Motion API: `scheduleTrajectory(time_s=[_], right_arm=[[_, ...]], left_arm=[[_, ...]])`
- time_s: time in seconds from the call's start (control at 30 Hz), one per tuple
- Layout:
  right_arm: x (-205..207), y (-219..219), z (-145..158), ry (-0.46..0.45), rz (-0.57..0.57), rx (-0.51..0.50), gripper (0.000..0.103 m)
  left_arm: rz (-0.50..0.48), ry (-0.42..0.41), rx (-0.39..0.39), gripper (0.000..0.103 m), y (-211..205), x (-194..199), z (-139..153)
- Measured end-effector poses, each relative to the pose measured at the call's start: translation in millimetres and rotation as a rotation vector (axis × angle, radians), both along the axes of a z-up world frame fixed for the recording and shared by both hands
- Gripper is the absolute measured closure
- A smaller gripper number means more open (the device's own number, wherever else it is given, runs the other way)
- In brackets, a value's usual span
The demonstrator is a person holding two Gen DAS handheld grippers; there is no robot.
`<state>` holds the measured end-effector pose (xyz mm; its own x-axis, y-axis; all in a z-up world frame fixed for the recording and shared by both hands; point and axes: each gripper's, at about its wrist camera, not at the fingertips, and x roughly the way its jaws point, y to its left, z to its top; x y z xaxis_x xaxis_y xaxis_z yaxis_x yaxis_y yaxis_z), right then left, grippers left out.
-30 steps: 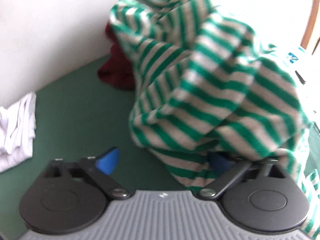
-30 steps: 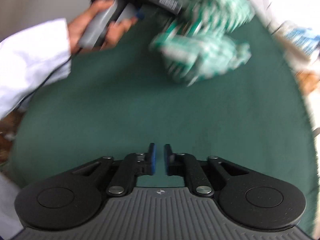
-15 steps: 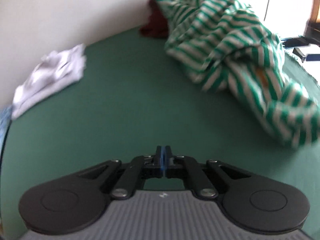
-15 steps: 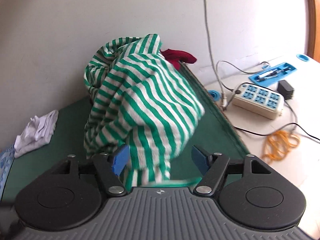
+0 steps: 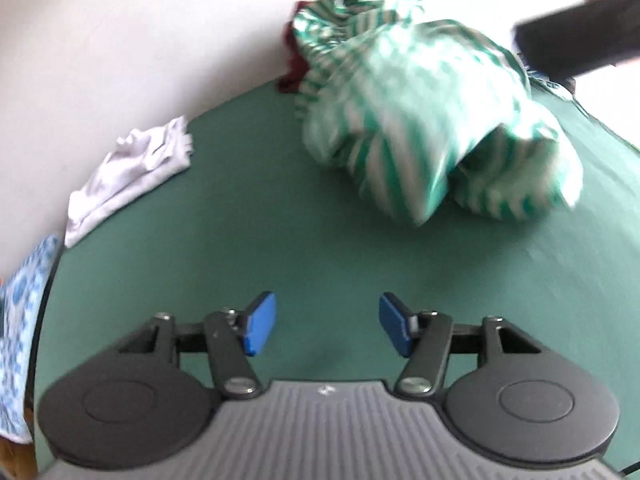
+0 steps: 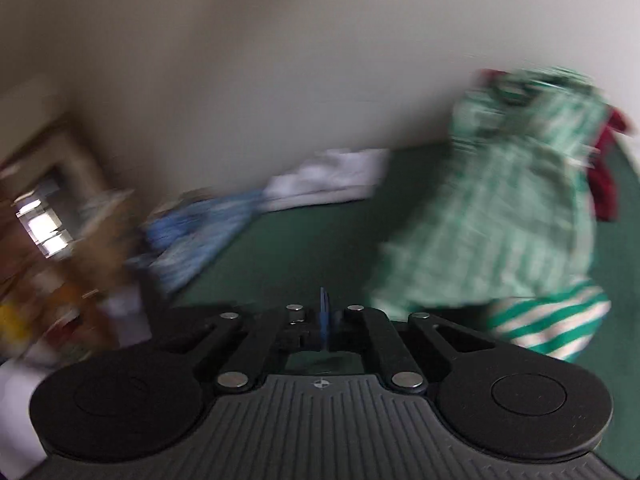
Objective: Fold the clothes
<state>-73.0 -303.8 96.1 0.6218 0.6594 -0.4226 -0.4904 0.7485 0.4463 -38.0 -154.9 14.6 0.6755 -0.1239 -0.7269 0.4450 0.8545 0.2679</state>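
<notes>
From where I stand, going left to right along the dark green cloth-covered table: a blue-and-white patterned cloth hangs at the far left edge, then a small crumpled white garment lies against the pale wall, and well apart from it, toward the right, sits the rumpled green-and-white striped knit top. A dark red garment peeks out behind the striped top, touching it.

The left gripper hovers over bare table, well short of the top; its blue pads are parted and opening, with nothing between them. The right gripper has its blue pads pressed together. In its own view the striped top passes just to the right of them, and a striped fold drapes beside the gripper's body, but I see no cloth between the pads.

The striped top looks soft, light and limp. It will sag and bunch wherever it is not supported, and the knit should not slip much in rubber pads. I would take it at a hem, shoulder seam or cuff, one edge in each gripper, rather than pinch the middle of the heap, which would only lift a lump. In this blur I cannot pick out which edge is which.

I see no basket, box or other container on the table; the clothes lie loose on the cloth.
</notes>
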Motion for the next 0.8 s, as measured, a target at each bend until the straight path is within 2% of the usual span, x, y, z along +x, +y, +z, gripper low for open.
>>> scheduleTrajectory(time_s=[0.07, 0.1, 0.13, 0.17, 0.2, 0.23, 0.3, 0.33, 0.37, 0.4, 0.43, 0.47, 0.5, 0.6, 0.7, 0.8], right_arm=[[-31, 5, 12, -0.059, 0.066, 0.011, 0.101], [-39, 2, 14, -0.085, 0.031, -0.011, 0.095], [-45, -1, 14, -0.101, -0.013, -0.037, 0.072], [-44, -6, 10, -0.092, -0.090, -0.076, 0.044], [-41, -12, 3, -0.064, -0.189, -0.119, 0.034], [-36, -18, -7, -0.022, -0.286, -0.154, 0.032], [-26, -32, -26, 0.082, -0.425, -0.193, 0.034], [-23, -40, -34, 0.135, -0.473, -0.181, 0.035], [-22, -48, -41, 0.177, -0.514, -0.150, 0.035], [-23, -56, -46, 0.210, -0.545, -0.109, 0.034], [-25, -63, -50, 0.238, -0.574, -0.076, 0.034], [-27, -68, -54, 0.256, -0.601, -0.060, 0.034], [-30, -72, -56, 0.269, -0.627, -0.048, 0.034], [-36, -80, -58, 0.273, -0.683, -0.045, 0.034], [-39, -83, -61, 0.249, -0.702, -0.050, 0.034], [-32, -77, -64, 0.229, -0.680, -0.077, 0.034]], left_arm=[[-0.020, 0.001, -0.003, 0.039, 3, -12, 0], [-0.025, -0.009, -0.001, 0.037, 3, -15, -1], [-0.031, -0.026, 0.003, 0.035, 1, -15, -1], [-0.042, -0.042, 0.001, 0.034, -4, -12, -1], [-0.056, -0.055, -0.004, 0.029, -10, -8, 0], [-0.077, -0.068, -0.008, 0.016, -18, -1, 1], [-0.103, -0.122, 0.023, 0.006, -41, 16, 0], [-0.110, -0.147, 0.034, 0.010, -53, 25, -1], [-0.108, -0.126, 0.029, 0.012, -62, 39, -3], [-0.101, -0.089, 0.018, 0.030, -69, 54, -5], [-0.095, -0.052, 0.008, 0.068, -77, 69, -8], [-0.068, -0.006, -0.004, 0.087, -80, 82, -12], [-0.037, 0.015, -0.035, 0.091, -78, 89, -13], [0.036, 0.031, -0.143, 0.092, -52, 84, -3], [0.118, 0.010, -0.191, 0.094, -5, 52, 12], [0.234, 0.014, -0.190, 0.094, 56, 16, 21]])
